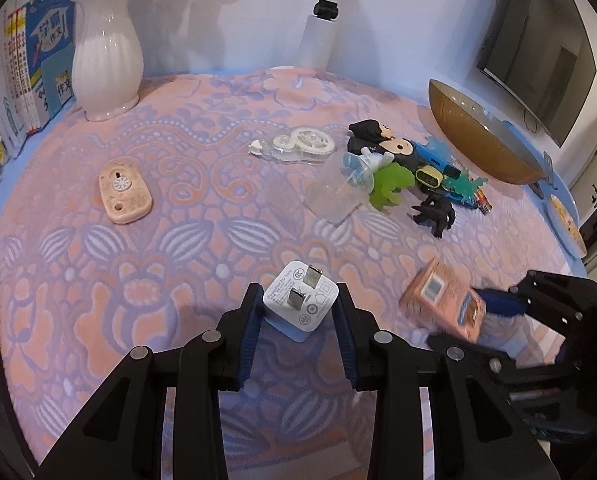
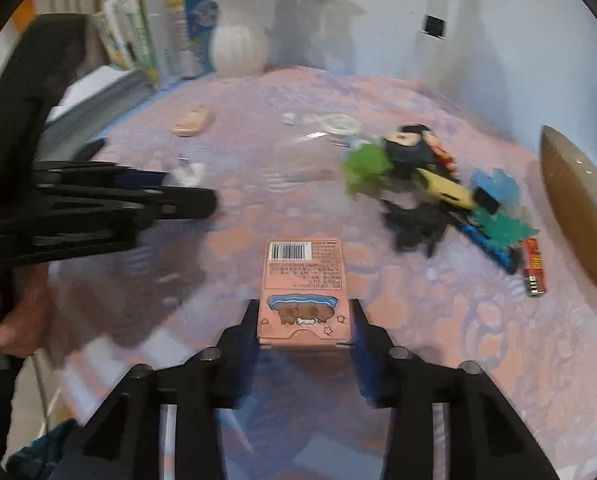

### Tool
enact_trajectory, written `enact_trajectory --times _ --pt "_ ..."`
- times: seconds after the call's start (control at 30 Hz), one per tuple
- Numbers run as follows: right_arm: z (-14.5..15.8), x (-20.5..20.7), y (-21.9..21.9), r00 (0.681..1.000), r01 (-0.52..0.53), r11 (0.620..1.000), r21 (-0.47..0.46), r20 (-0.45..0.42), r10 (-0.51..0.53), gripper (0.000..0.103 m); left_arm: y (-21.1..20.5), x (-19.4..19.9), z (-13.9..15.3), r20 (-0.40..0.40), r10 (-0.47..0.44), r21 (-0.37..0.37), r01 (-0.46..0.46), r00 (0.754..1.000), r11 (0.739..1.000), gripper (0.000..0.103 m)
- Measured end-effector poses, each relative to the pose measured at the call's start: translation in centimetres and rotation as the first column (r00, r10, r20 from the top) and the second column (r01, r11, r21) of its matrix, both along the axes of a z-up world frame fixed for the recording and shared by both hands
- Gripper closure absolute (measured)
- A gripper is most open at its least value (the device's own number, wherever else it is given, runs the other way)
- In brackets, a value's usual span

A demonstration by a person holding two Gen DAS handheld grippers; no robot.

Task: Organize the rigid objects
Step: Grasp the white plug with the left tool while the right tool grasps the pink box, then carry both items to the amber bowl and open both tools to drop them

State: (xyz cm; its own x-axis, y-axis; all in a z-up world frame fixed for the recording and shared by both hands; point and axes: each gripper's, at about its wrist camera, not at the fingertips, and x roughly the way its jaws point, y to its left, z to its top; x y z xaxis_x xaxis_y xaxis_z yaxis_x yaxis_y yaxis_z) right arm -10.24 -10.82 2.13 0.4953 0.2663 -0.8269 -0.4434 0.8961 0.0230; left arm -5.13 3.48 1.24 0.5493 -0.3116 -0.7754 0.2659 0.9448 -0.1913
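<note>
White cube-shaped plastic wall charger, two metal prongs facing up: clamped between the blue-padded fingers of the left hand-held gripper, near the front edge of the bench, which is covered in a pink and lavender floral cloth.

Pink rectangular cardboard box with a cartoon print and barcode: clamped at its near end between the fingers of the right hand-held gripper, near the front edge, to the right of the charger; contact with the cloth cannot be told.

Beige speckled oval case with a round dial: lying flat toward the left side of the bench, well apart from other items.

Clear plastic correction-tape dispenser: lying flat near the centre, toward the rear.

Clear plastic cup: on its side, just beside a cluster of small toys.

Toy cluster, right side: green plastic figure, black-haired cartoon figurine, black spiky monster figure, yellow and black oblong toy, red lighter.

Brown ribbed bowl: tilted at the right rear edge.

White ribbed ceramic vase with flowers: upright at the rear left corner, beside a row of upright books.
</note>
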Motion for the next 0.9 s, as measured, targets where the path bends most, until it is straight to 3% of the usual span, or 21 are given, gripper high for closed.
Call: enact_trajectory --times 0.13,0.27,0.37,0.43,0.57,0.7,0.9 --pt "1.2 -0.7 -1.7 1.0 0.006 0.996 0.086 -0.013 -0.005 0.064 -1.5 -0.8 1.2 0.025 -0.033 0.003 0.033 0.999 0.999 0.072" --pt "5.0 -0.6 -6.9 0.99 0.115 0.988 0.104 0.075 -0.123 0.064 -4.3 -0.7 4.6 0.099 -0.087 0.022 0.085 0.991 0.996 0.072" --pt "8.7 0.0 -12.5 0.95 0.251 0.963 0.099 0.165 -0.265 0.064 -7.6 0.7 7.9 0.156 -0.15 0.019 0.149 0.976 0.989 0.072" --pt "10.9 0.6 -16.8 0.903 0.365 0.926 0.094 0.208 -0.377 0.064 -10.7 2.3 10.0 0.177 -0.199 0.015 0.199 0.964 0.98 0.072" --pt "13.3 3.0 -24.5 0.818 0.534 0.834 0.136 0.165 -0.551 0.064 -18.8 6.5 13.2 0.208 -0.287 0.012 0.291 0.935 0.957 0.071" --pt "12.9 5.8 -28.1 0.783 0.603 0.788 0.127 0.096 -0.614 0.064 -24.8 10.2 12.7 0.147 -0.333 -0.058 0.345 0.931 0.937 0.071" --pt "10.2 8.0 -30.0 0.783 0.62 0.78 0.085 -0.005 -0.622 0.064 -29.9 12.7 9.3 0.07 -0.363 -0.049 0.367 0.929 0.929 0.072"
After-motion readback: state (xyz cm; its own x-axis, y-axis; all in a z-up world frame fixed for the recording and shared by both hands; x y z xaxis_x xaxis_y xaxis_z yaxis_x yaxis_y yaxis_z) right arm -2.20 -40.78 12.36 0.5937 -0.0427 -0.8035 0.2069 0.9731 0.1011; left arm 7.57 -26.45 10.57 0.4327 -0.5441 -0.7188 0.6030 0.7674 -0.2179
